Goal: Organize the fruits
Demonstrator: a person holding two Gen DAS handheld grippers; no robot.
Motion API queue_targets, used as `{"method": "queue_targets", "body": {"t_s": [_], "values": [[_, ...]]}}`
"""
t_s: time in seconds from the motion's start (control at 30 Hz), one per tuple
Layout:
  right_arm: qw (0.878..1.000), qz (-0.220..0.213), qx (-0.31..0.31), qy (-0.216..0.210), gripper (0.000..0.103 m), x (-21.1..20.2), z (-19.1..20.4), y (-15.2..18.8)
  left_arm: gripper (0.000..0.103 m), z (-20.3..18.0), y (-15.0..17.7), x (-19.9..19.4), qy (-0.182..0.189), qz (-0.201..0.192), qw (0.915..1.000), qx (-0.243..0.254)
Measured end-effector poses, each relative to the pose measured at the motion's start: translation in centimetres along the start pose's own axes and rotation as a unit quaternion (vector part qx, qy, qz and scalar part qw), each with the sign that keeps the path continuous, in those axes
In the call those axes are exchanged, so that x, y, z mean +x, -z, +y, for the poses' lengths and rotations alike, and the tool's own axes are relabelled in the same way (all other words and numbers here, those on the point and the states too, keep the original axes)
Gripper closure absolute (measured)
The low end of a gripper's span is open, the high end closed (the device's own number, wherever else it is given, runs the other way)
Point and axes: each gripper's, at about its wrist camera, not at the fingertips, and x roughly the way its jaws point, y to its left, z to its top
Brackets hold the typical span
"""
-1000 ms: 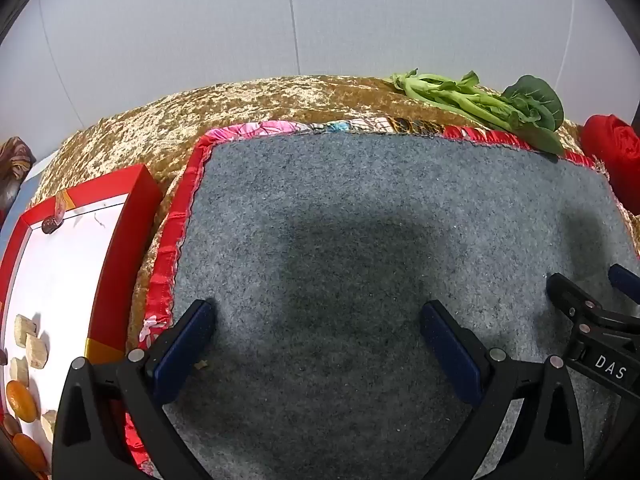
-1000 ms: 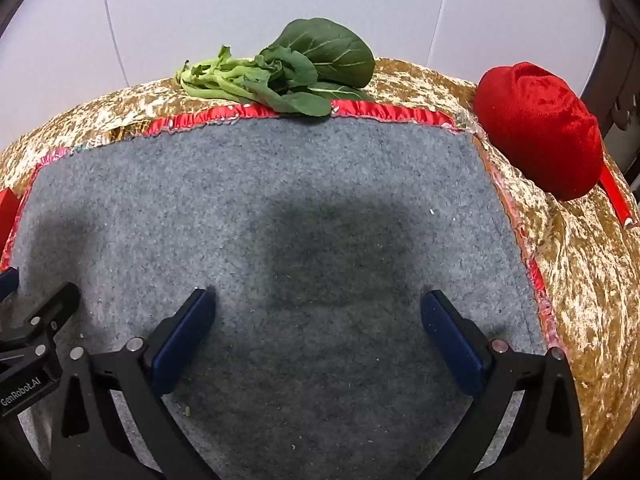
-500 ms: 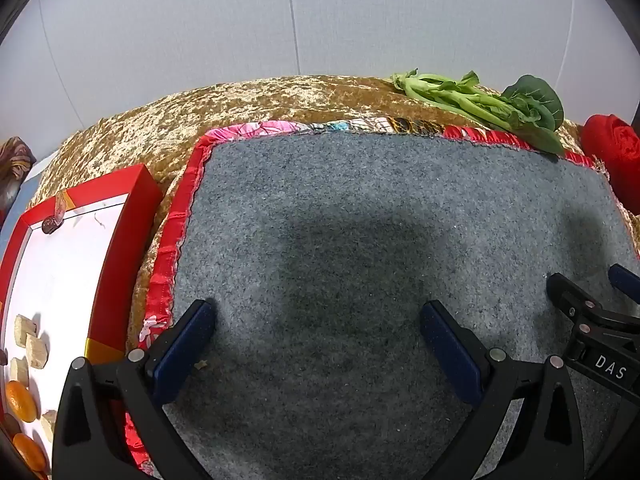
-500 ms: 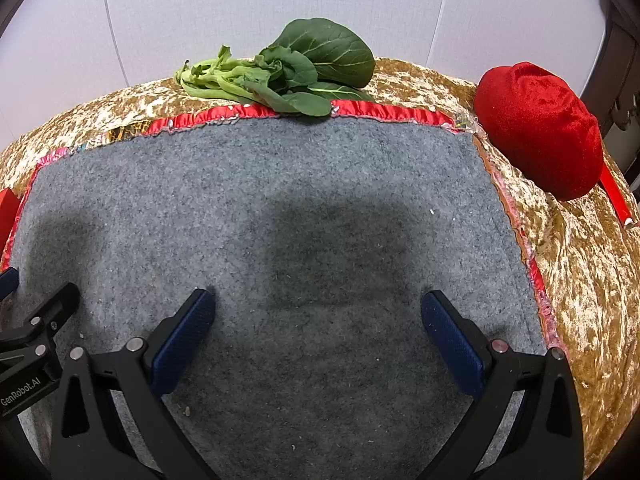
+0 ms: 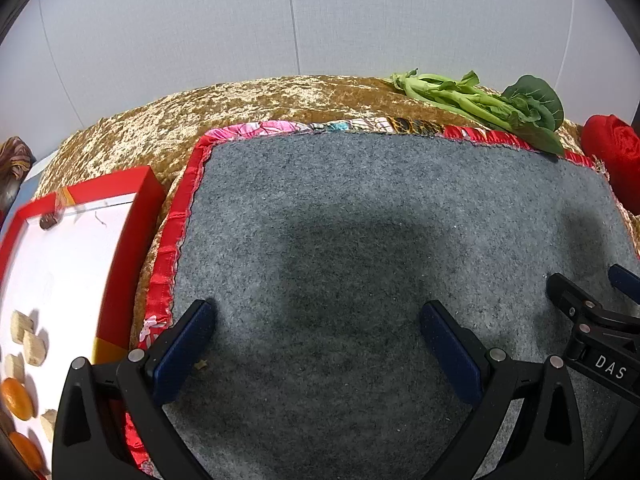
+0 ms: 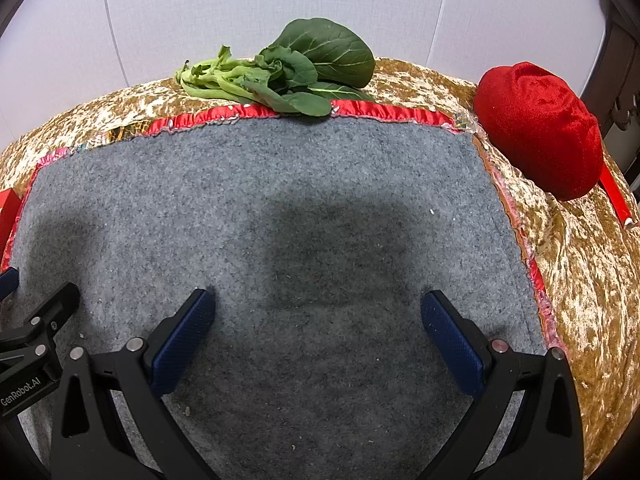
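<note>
Left wrist view: the left claw (image 5: 316,336) hangs low over a grey felt mat (image 5: 360,220), its two blue-padded fingers spread wide with nothing between them. The mat has a red satin border and lies on a gold velvet cloth (image 5: 224,108) that covers the desk. Just off the mat's left edge sits a red-rimmed tray (image 5: 136,216) with a white floor. At its near end lie two oranges (image 5: 16,398), one behind the other, among some pale cube-shaped pieces (image 5: 28,340) that I cannot identify. A small dark item sits at the tray's far corner, too small to name. A bunch of leafy greens (image 5: 484,106) rests at the mat's far right edge, and the tip of the right claw (image 5: 592,296) shows at the right.

Right wrist view: the right claw (image 6: 318,336) is likewise wide open and empty above the bare mat. The greens lie across the far border, and a red velvet bundle (image 6: 540,128) sits on the gold cloth beyond the mat's right corner. No fruit appears here.

As I judge it, the sorting has not begun: both claws are idle and the only fruit visible is in the tray, well to the left. The next move calls for swinging the left claw over the tray rim and closing gently on one orange, clear of the cubes.
</note>
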Motion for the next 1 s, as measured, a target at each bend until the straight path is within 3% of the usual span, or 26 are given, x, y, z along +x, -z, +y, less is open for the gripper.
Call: {"method": "queue_targets", "body": {"t_s": [1.0], "values": [[1.000, 0.000, 0.000, 0.000, 0.000, 0.0, -0.1, 0.0, 0.000, -0.3, 0.0, 1.3, -0.001, -0.001, 1.0000, 0.002]]}}
